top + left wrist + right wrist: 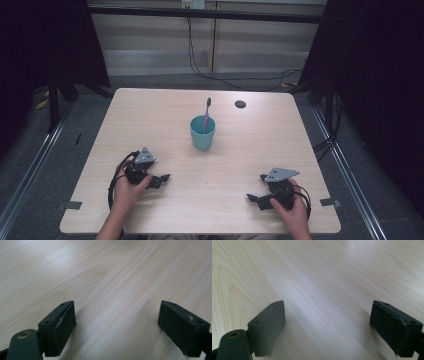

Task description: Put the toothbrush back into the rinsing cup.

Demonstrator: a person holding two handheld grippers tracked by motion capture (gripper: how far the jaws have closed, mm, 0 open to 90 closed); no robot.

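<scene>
A teal cup stands upright near the middle of the light wooden table, with a pink and purple toothbrush leaning in it, head up. My left gripper rests low at the table's near left, held in a hand and pointing right, well short of the cup. Its jaws stand wide apart over bare wood. My right gripper rests at the near right, pointing left. Its jaws are also wide apart with nothing between them.
A small dark round hole lies in the tabletop behind and right of the cup. Cables hang past the far edge. Dark curtains flank both sides. Bits of tape mark the near corners.
</scene>
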